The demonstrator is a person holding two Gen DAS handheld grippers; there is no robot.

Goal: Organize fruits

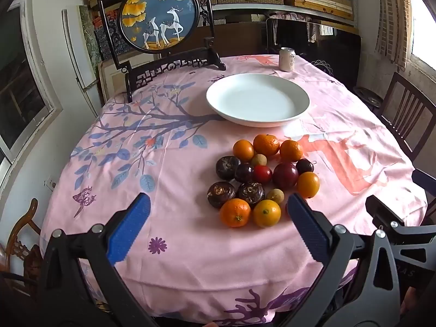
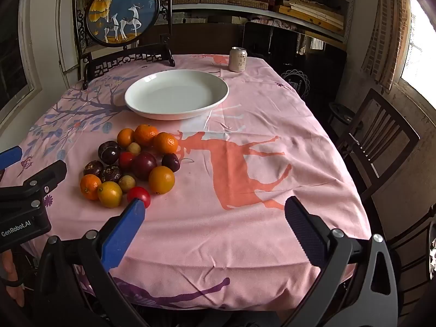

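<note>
A heap of fruit [image 1: 261,179] lies on the pink tablecloth: several oranges, dark plums, brown round fruits, small tan ones and red ones. Behind it stands an empty white plate [image 1: 257,102]. My left gripper [image 1: 218,204] hovers open above the near side of the heap, nothing between its blue fingers. In the right wrist view the fruit heap [image 2: 133,163] sits left of centre and the plate [image 2: 177,95] lies beyond it. My right gripper [image 2: 215,207] is open over bare cloth; its left finger [image 2: 128,223] partly covers a red fruit [image 2: 139,194].
A drink can [image 1: 287,59] stands at the table's far edge. A framed round deer picture [image 1: 158,17] on a dark stand occupies the far left. Wooden chairs [image 2: 376,139] stand along the right side. Shelves of boxes fill the back wall.
</note>
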